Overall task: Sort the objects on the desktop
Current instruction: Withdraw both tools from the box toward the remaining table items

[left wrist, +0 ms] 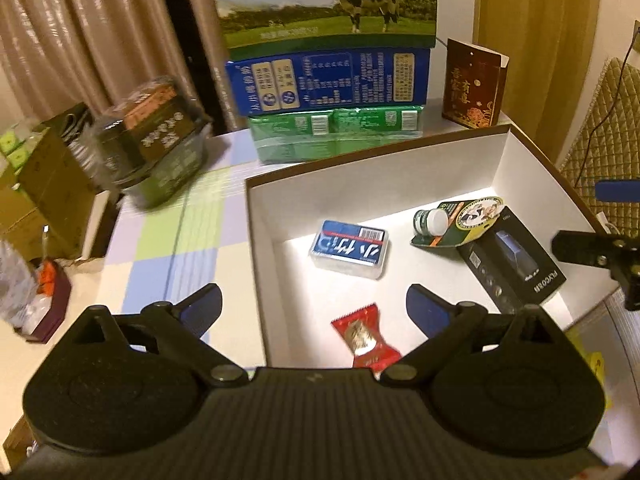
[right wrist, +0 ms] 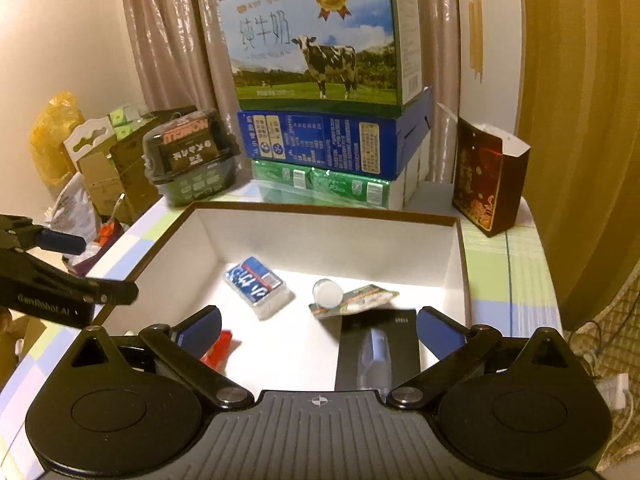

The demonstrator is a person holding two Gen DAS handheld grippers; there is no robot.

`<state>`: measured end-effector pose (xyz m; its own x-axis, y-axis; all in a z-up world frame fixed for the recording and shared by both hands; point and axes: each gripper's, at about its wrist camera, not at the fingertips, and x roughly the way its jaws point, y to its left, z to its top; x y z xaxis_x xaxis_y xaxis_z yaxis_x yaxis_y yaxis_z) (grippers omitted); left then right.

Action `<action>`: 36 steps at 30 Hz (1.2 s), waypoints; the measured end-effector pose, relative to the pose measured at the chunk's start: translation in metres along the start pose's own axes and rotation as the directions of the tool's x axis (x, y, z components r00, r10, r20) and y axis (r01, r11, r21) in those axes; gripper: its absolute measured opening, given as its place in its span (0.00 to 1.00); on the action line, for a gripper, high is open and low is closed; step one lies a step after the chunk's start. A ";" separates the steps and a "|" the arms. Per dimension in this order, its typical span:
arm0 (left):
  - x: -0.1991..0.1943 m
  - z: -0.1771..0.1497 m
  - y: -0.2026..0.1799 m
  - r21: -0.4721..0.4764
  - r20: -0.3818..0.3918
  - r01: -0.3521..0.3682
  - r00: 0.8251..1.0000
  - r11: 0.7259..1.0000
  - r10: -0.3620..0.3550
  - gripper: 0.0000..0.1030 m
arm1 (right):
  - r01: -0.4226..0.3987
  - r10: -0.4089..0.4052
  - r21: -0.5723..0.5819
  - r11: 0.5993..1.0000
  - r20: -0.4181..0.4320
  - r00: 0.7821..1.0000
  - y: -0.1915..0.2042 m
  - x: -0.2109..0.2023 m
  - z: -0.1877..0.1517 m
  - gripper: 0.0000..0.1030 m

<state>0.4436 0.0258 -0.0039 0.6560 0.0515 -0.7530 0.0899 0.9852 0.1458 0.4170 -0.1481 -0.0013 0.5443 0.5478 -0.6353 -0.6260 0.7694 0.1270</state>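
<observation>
1. Nearest, both claws stand wide open and hold nothing: the left gripper [left wrist: 314, 306] hangs over the near-left edge of the white tray [left wrist: 376, 160], and the right gripper [right wrist: 319, 330] hangs over its near-right part, above the black boxed shaver [right wrist: 378, 354] without touching it.
2. Inside the tray, by the near wall, lies a red candy wrapper [left wrist: 366, 338], flat and crinkled, with a gold print at its middle.
3. Further in, toward the middle, rests a clear case with a blue-and-red label [left wrist: 349, 249], lying flat and apart from the others.
4. Toward the right wall, the small white-capped bottle [left wrist: 431, 222] lies on its side on a green printed card [left wrist: 472, 216], whose edge overlaps the shaver box.
5. Judging from this, sorting looks nearly or wholly finished: four items sit in the tray, and no loose small item shows on the checked tablecloth [left wrist: 168, 248].
6. Beyond the far edge stand the stacked milk cartons [right wrist: 320, 92], a dark gift bag [right wrist: 486, 184] and a wrapped food tub [right wrist: 192, 160], which may not belong to the sorting.
</observation>
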 end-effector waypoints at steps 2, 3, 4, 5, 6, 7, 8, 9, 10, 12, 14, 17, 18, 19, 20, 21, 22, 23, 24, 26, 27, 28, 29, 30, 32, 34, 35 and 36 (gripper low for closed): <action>-0.012 -0.007 0.000 -0.015 0.006 -0.010 1.000 1.000 0.010 0.95 | -0.001 0.001 -0.003 1.000 -0.001 1.000 0.003 -0.011 -0.007 0.98; -0.018 -0.011 -0.001 -0.023 0.008 -0.012 1.000 1.000 0.012 0.96 | 0.000 0.000 -0.005 1.000 -0.002 1.000 0.004 -0.017 -0.011 0.98; -0.025 -0.016 -0.001 -0.033 0.008 -0.014 1.000 0.999 0.014 0.96 | -0.001 0.001 -0.007 1.000 -0.006 1.000 0.006 -0.021 -0.014 0.98; -0.031 -0.020 -0.001 -0.042 0.008 -0.017 1.000 0.999 0.017 0.96 | -0.003 0.003 -0.007 1.000 -0.009 1.000 0.007 -0.026 -0.018 0.98; -0.035 -0.025 -0.001 -0.050 0.009 -0.018 1.000 0.999 0.019 0.96 | -0.007 0.007 -0.008 1.000 -0.009 1.000 0.008 -0.031 -0.022 0.98; -0.041 -0.030 -0.001 -0.059 0.008 -0.019 1.000 0.998 0.020 0.96 | -0.009 0.009 -0.010 1.000 -0.008 1.000 0.009 -0.036 -0.026 0.98; -0.047 -0.035 -0.002 -0.065 0.007 -0.021 1.000 0.998 0.021 0.96 | -0.011 0.011 -0.013 1.000 -0.008 1.000 0.011 -0.041 -0.029 0.98; -0.052 -0.040 -0.003 -0.068 0.008 -0.022 1.000 0.997 0.023 0.96 | -0.012 0.012 -0.019 1.000 -0.008 1.000 0.012 -0.045 -0.033 0.98; -0.057 -0.044 -0.004 -0.072 0.008 -0.025 1.000 0.997 0.025 0.96 | -0.013 0.012 -0.025 1.000 -0.007 1.000 0.014 -0.050 -0.036 0.98; -0.066 -0.053 -0.007 -0.078 0.007 -0.030 1.000 0.997 0.030 0.96 | -0.014 0.014 -0.037 0.999 -0.005 1.000 0.018 -0.059 -0.042 0.98; -0.076 -0.062 -0.010 -0.081 0.008 -0.026 1.000 0.996 0.027 0.96 | -0.021 0.021 -0.046 0.999 -0.002 1.000 0.022 -0.067 -0.048 0.98; -0.088 -0.074 -0.014 -0.086 0.007 -0.022 1.000 0.996 0.023 0.96 | -0.034 0.034 -0.056 0.998 -0.005 0.999 0.026 -0.076 -0.055 0.98; -0.091 -0.078 -0.015 -0.088 0.005 -0.025 1.000 0.996 0.026 0.96 | -0.039 0.038 -0.061 0.997 -0.006 0.999 0.028 -0.079 -0.059 0.98; -0.094 -0.083 -0.017 -0.091 0.003 -0.030 1.000 0.995 0.031 0.96 | -0.041 0.041 -0.065 0.997 -0.009 0.999 0.029 -0.081 -0.061 0.98; -0.097 -0.087 -0.017 -0.094 0.001 -0.034 0.999 0.995 0.035 0.96 | -0.043 0.042 -0.069 0.997 -0.011 0.999 0.030 -0.083 -0.064 0.98; -0.100 -0.091 -0.018 -0.099 -0.003 -0.038 0.999 0.994 0.038 0.96 | -0.044 0.043 -0.074 0.996 -0.015 0.999 0.032 -0.085 -0.067 0.98; -0.102 -0.095 -0.018 -0.103 -0.007 -0.040 0.999 0.994 0.040 0.96 | -0.046 0.045 -0.077 0.996 -0.019 0.999 0.032 -0.086 -0.070 0.98; -0.104 -0.100 -0.019 -0.106 -0.012 -0.044 0.999 0.993 0.043 0.96 | -0.048 0.046 -0.079 0.996 -0.024 0.999 0.032 -0.088 -0.073 0.98; -0.106 -0.103 -0.020 -0.108 -0.017 -0.048 0.999 0.993 0.046 0.96 | -0.052 0.050 -0.079 0.995 -0.030 0.998 0.031 -0.089 -0.076 0.98; -0.108 -0.113 -0.021 -0.111 -0.032 -0.056 0.998 0.992 0.053 0.96 | -0.049 0.046 -0.081 0.995 -0.046 0.998 0.030 -0.089 -0.084 0.98; -0.108 -0.118 -0.022 -0.113 -0.042 -0.058 0.998 0.992 0.054 0.96 | -0.043 0.038 -0.083 0.996 -0.058 0.998 0.029 -0.089 -0.088 0.98; -0.108 -0.123 -0.023 -0.115 -0.053 -0.062 0.997 0.991 0.056 0.96 | -0.037 0.031 -0.085 0.996 -0.071 0.997 0.028 -0.088 -0.092 0.98; -0.108 -0.128 -0.024 -0.117 -0.066 -0.067 0.996 0.991 0.060 0.96 | -0.034 0.026 -0.086 0.996 -0.082 0.996 0.027 -0.088 -0.096 0.98; -0.108 -0.134 -0.025 -0.119 -0.080 -0.071 0.995 0.990 0.062 0.96 | -0.031 0.023 -0.085 0.996 -0.095 0.995 0.026 -0.088 -0.101 0.98; -0.107 -0.144 -0.028 -0.131 -0.108 -0.065 0.993 0.989 0.051 0.96 | -0.029 0.020 -0.078 0.997 -0.115 0.993 0.022 -0.088 -0.108 0.98; -0.107 -0.154 -0.031 -0.140 -0.129 -0.064 0.991 0.988 0.046 0.96 | -0.025 0.015 -0.072 0.997 -0.135 0.991 0.020 -0.090 -0.117 0.98; -0.106 -0.158 -0.033 -0.140 -0.141 -0.067 0.989 0.988 0.047 0.96 | -0.025 0.015 -0.069 0.997 -0.144 0.989 0.018 -0.090 -0.120 0.98; -0.105 -0.163 -0.035 -0.141 -0.153 -0.067 0.987 0.988 0.045 0.96 | -0.027 0.017 -0.065 0.997 -0.153 0.988 0.018 -0.091 -0.123 0.98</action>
<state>0.2494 0.0125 -0.0342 0.5373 0.1202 -0.8348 -0.0611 0.9927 0.1036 0.2875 -0.2251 -0.0348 0.4416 0.5040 -0.7423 -0.6758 0.7310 0.0943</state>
